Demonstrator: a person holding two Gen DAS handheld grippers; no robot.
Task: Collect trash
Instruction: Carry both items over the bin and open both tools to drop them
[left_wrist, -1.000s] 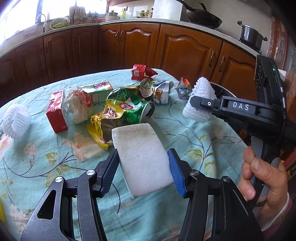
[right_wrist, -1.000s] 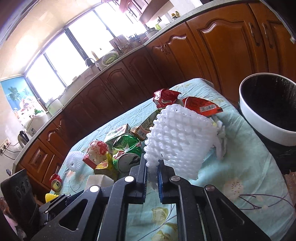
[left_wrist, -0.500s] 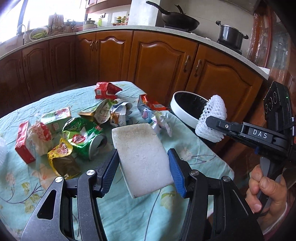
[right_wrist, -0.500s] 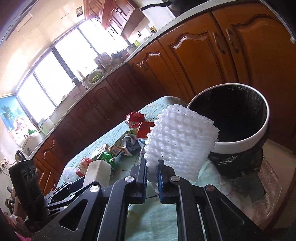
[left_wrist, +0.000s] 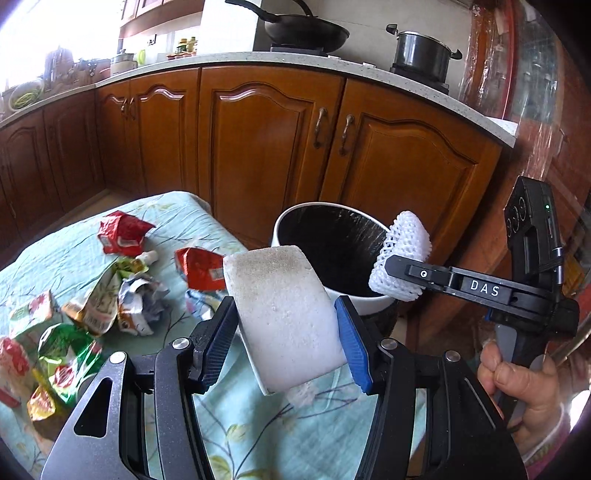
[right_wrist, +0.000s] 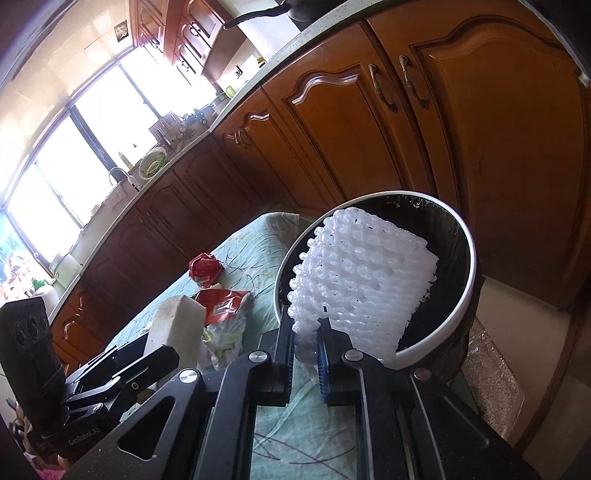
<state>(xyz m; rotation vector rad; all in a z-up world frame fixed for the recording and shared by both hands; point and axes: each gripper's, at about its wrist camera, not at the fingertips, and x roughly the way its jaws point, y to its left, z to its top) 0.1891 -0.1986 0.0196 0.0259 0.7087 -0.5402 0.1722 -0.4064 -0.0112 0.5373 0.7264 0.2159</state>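
My left gripper (left_wrist: 286, 343) is shut on a white foam block (left_wrist: 284, 317) and holds it above the table edge, just short of the white-rimmed trash bin (left_wrist: 364, 306). My right gripper (right_wrist: 307, 347) is shut on a white foam fruit net (right_wrist: 364, 273) and holds it over the bin's black-lined mouth (right_wrist: 447, 236). The net (left_wrist: 402, 254) and right gripper (left_wrist: 391, 269) also show in the left wrist view, at the bin's right rim. The foam block (right_wrist: 177, 328) shows in the right wrist view at lower left.
Crumpled wrappers lie on the teal floral tablecloth (left_wrist: 48, 254): a red packet (left_wrist: 122, 232), another red one (left_wrist: 201, 267), green and yellow packs (left_wrist: 62, 350). Wooden cabinets (left_wrist: 266, 140) stand close behind the bin. A hand (left_wrist: 524, 384) grips the right tool.
Both grippers have swung right from over the littered table toward the bin. The net now hangs over the bin's opening and the foam block is near its rim. Both grips unchanged.
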